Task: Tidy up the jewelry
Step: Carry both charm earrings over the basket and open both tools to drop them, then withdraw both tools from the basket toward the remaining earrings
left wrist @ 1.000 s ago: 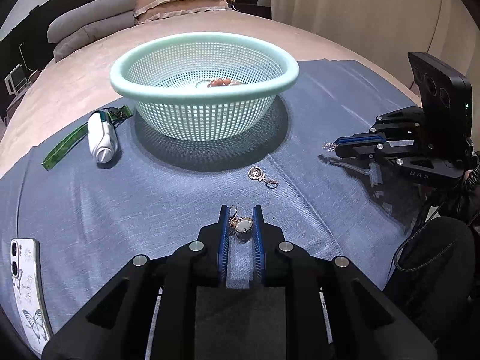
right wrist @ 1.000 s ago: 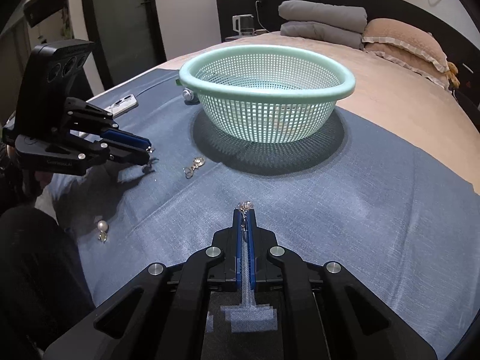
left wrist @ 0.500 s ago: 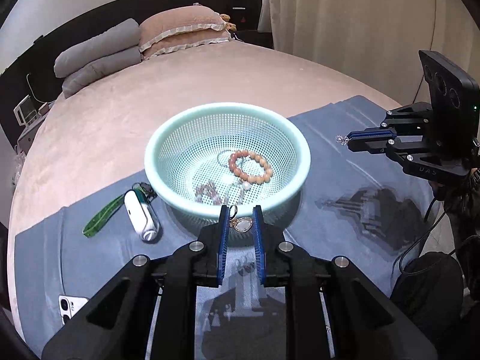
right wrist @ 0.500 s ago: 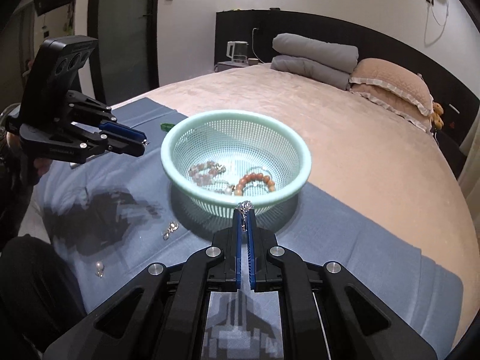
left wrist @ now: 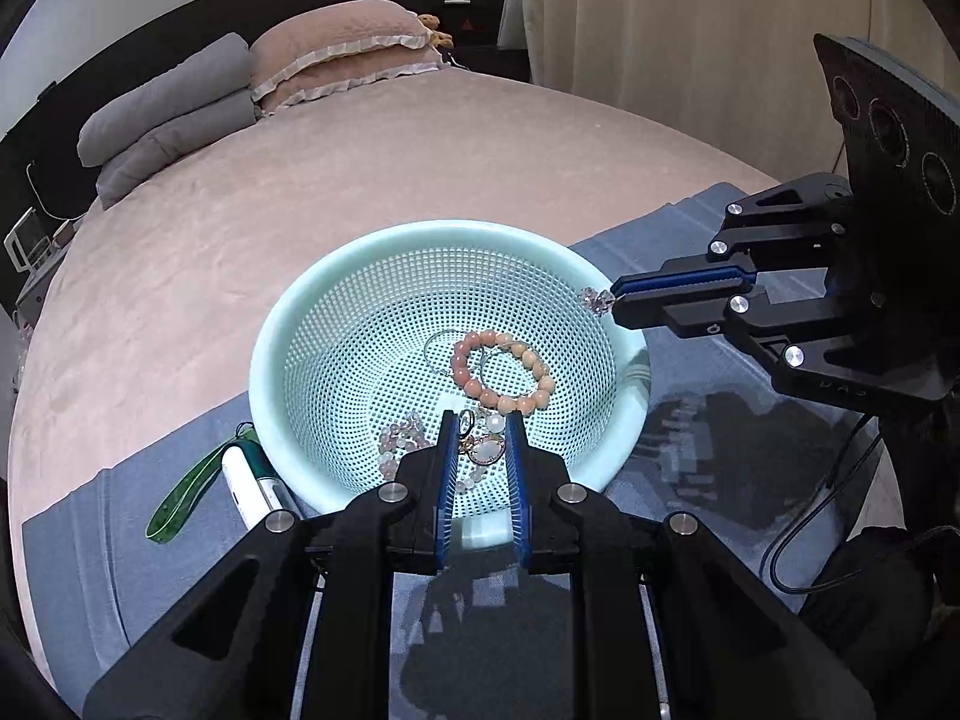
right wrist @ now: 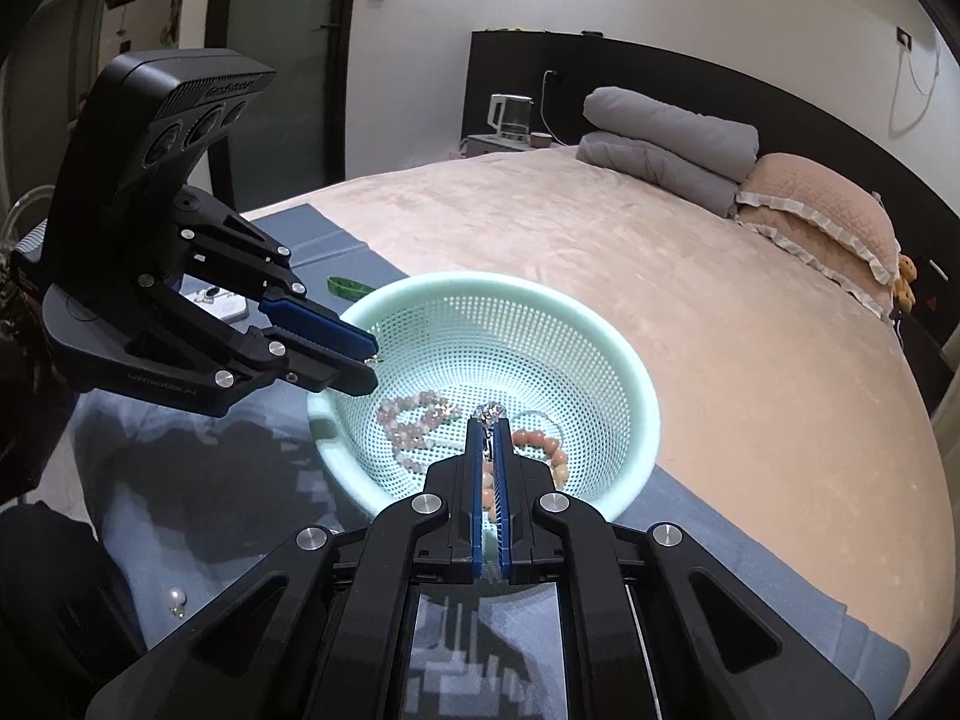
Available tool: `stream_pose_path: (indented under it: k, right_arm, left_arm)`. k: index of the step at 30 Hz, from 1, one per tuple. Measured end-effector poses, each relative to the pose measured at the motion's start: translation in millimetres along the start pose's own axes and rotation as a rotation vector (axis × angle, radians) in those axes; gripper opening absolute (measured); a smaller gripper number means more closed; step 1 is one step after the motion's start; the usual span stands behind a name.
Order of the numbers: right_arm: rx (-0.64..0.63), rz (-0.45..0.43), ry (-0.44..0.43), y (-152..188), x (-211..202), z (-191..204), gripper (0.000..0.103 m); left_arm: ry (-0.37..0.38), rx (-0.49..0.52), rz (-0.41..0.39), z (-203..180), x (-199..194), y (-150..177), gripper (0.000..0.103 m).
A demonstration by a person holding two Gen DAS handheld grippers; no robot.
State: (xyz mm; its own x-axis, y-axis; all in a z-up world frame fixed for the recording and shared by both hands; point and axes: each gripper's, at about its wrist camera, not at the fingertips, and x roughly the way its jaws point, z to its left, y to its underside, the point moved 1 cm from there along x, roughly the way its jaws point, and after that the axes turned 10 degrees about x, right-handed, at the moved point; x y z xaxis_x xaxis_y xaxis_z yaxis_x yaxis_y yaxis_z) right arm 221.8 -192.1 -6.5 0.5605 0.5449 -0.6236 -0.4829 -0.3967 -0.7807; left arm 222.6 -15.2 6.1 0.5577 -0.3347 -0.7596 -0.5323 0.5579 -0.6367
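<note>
Both grippers hang over the mint basket [left wrist: 300,324]: the left gripper [left wrist: 480,450] jaws clamp a gold pendant [left wrist: 483,450], the right gripper [right wrist: 492,420] jaws pinch a crystal charm [right wrist: 491,413]; bead bracelets [left wrist: 501,372] lie inside the basket.

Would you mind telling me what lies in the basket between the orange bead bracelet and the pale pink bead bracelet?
In the left wrist view, a pearl earring lies between the orange bead bracelet and the pale pink bead bracelet.
</note>
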Motion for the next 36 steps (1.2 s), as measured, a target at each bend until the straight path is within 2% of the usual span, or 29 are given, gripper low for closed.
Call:
stream_pose_path:
  k: [6,26,29,30,31,32,33,34,36]
  right_arm:
    - [0.006,0.032,-0.011,8.3,14.4,-5.4,0.004]
    - [0.043,0.037,-0.006,9.5,20.1,-11.6,0.005]
    - [0.061,0.018,0.003,8.7,17.0,-15.4,0.006]
    - [0.066,0.014,0.006,8.7,16.1,-16.5,0.006]
    - [0.07,0.007,0.014,9.6,14.6,-17.7,0.011]
    - [0.079,0.003,0.018,10.2,13.6,-19.3,0.027]
    - [0.09,-0.004,0.019,10.9,12.3,-20.9,0.052]
    - [0.1,-0.023,0.023,11.9,9.3,-22.2,0.06]
    - [0.124,-0.05,0.017,13.7,3.8,-24.7,0.074]
  left_arm:
    - [0.014,-0.007,0.016,4.8,14.2,2.0,0.016]
    - [0.018,-0.009,0.041,8.2,26.8,3.3,0.016]
    - [0.005,-0.019,0.023,9.3,24.3,3.2,0.019]
    - [0.0,-0.02,0.018,9.5,23.1,3.4,0.024]
    - [-0.003,-0.023,0.013,9.9,21.5,3.7,0.029]
    - [-0.008,-0.027,0.008,10.7,19.7,3.8,0.043]
    - [-0.019,-0.027,0.0,10.9,17.1,3.7,0.057]
    - [-0.027,-0.03,-0.007,11.1,14.5,3.7,0.067]
    - [-0.047,-0.041,-0.019,12.4,9.2,4.0,0.076]
